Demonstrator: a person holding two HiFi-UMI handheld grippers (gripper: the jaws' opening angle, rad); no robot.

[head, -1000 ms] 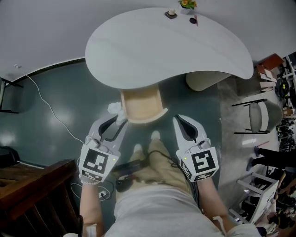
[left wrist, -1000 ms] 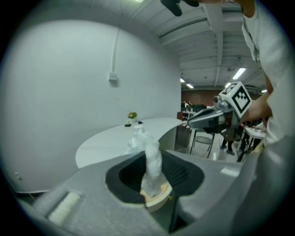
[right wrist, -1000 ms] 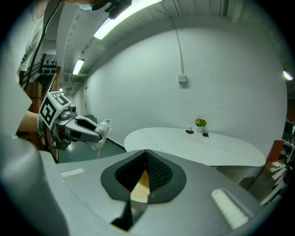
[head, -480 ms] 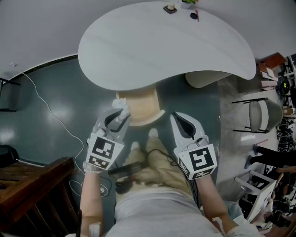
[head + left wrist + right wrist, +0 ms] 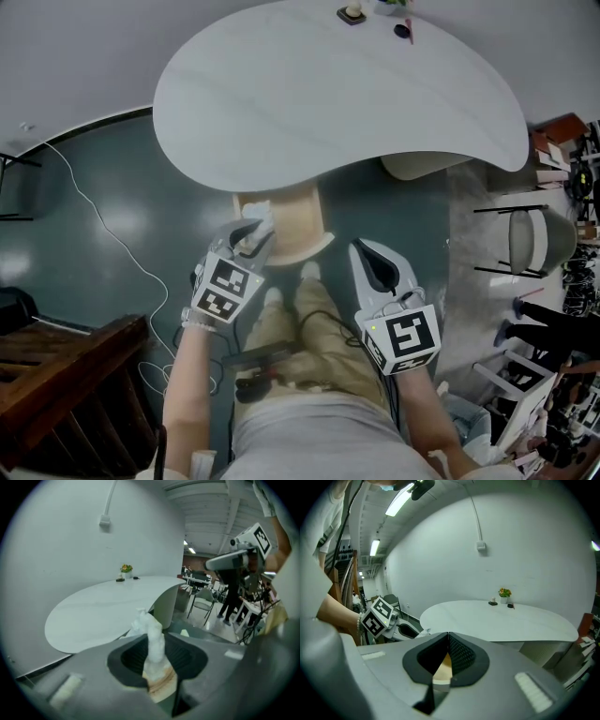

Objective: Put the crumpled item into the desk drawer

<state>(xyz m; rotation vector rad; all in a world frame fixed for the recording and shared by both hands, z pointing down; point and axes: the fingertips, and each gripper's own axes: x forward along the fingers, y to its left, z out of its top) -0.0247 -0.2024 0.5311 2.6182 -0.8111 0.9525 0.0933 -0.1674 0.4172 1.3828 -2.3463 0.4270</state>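
A crumpled white item (image 5: 260, 216) sticks up between the jaws of my left gripper (image 5: 251, 232), which is shut on it. In the left gripper view the crumpled item (image 5: 151, 637) stands upright in the jaws, with pale wood showing below it. The open desk drawer (image 5: 298, 217), wooden inside, juts out under the white curved desk (image 5: 328, 89). The held item hangs over the drawer's left front corner. My right gripper (image 5: 367, 253) is shut and empty, to the right of the drawer and nearer the person. In the right gripper view my right gripper (image 5: 448, 641) shows its jaws meeting.
A small plant and dark bits (image 5: 354, 13) sit at the desk's far edge. The desk's cream pedestal (image 5: 412, 167) stands right of the drawer. A white cable (image 5: 94, 216) runs over the floor at left, dark wooden furniture (image 5: 66, 366) at lower left, a chair (image 5: 525, 234) at right.
My left gripper has carried the crumpled item forward and slightly right, from beside the drawer's front to over its left front corner. The right gripper has barely moved.
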